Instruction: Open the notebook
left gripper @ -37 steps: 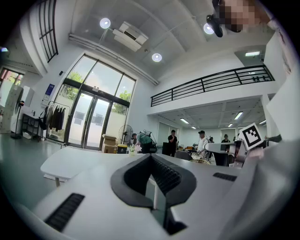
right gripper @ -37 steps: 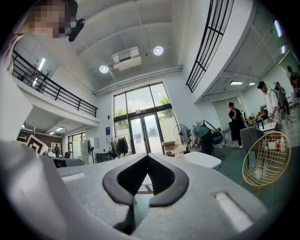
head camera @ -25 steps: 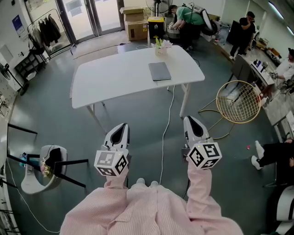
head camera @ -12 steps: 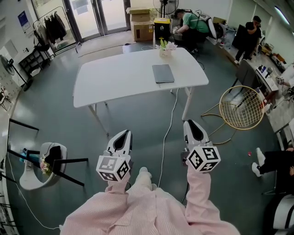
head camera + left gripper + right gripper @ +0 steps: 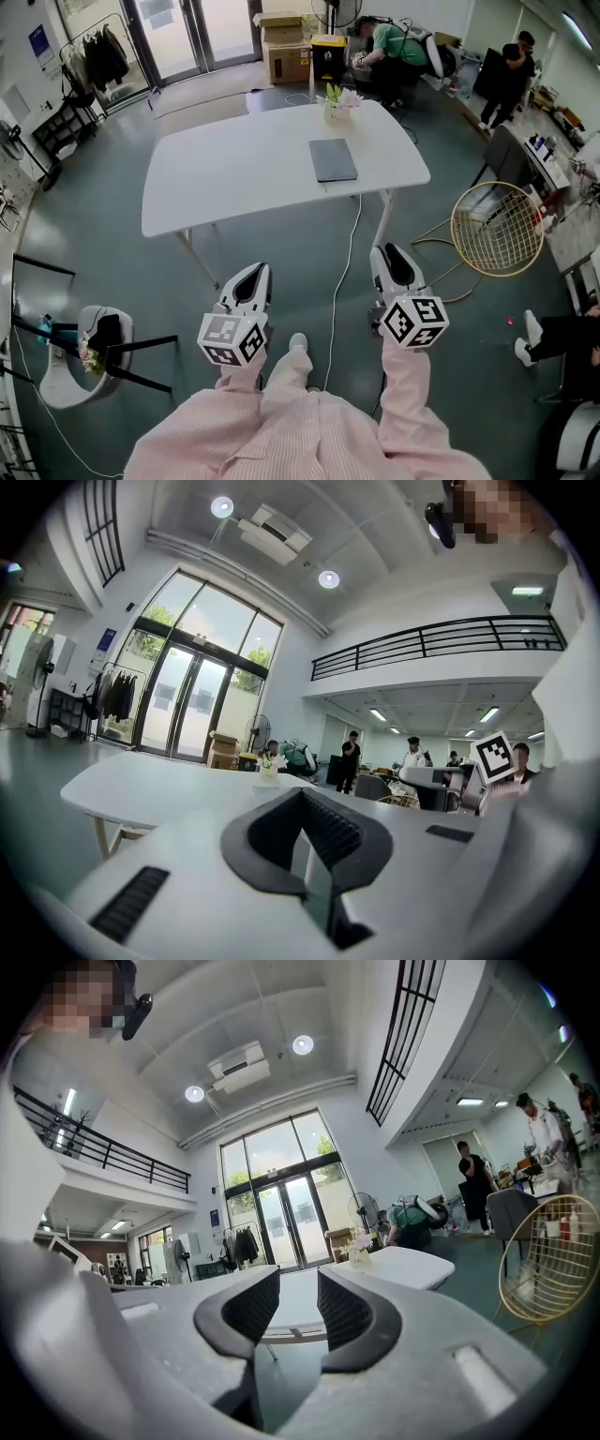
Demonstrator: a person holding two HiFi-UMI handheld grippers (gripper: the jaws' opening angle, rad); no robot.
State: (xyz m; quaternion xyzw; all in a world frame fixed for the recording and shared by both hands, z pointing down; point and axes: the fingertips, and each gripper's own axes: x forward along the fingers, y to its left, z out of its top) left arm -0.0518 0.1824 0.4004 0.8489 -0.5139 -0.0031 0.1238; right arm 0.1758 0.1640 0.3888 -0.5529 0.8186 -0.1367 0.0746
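Left tongs [image 5: 253,269] shut, right tongs [image 5: 394,249] just opening, empty; notebook [image 5: 333,159] well ahead.

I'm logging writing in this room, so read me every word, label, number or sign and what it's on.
Nothing here can be read as text.
Blue wall poster: too small to read.
Left marker cube and right marker cube: black-and-white patterns only, no words.
Notebook: no print visible on its cover.

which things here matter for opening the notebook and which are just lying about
For the job:
- closed grey notebook
- white table it lies on

Just lying about:
- flower vase
- gold wire chair
- cardboard boxes
- clothes rack
- white cable
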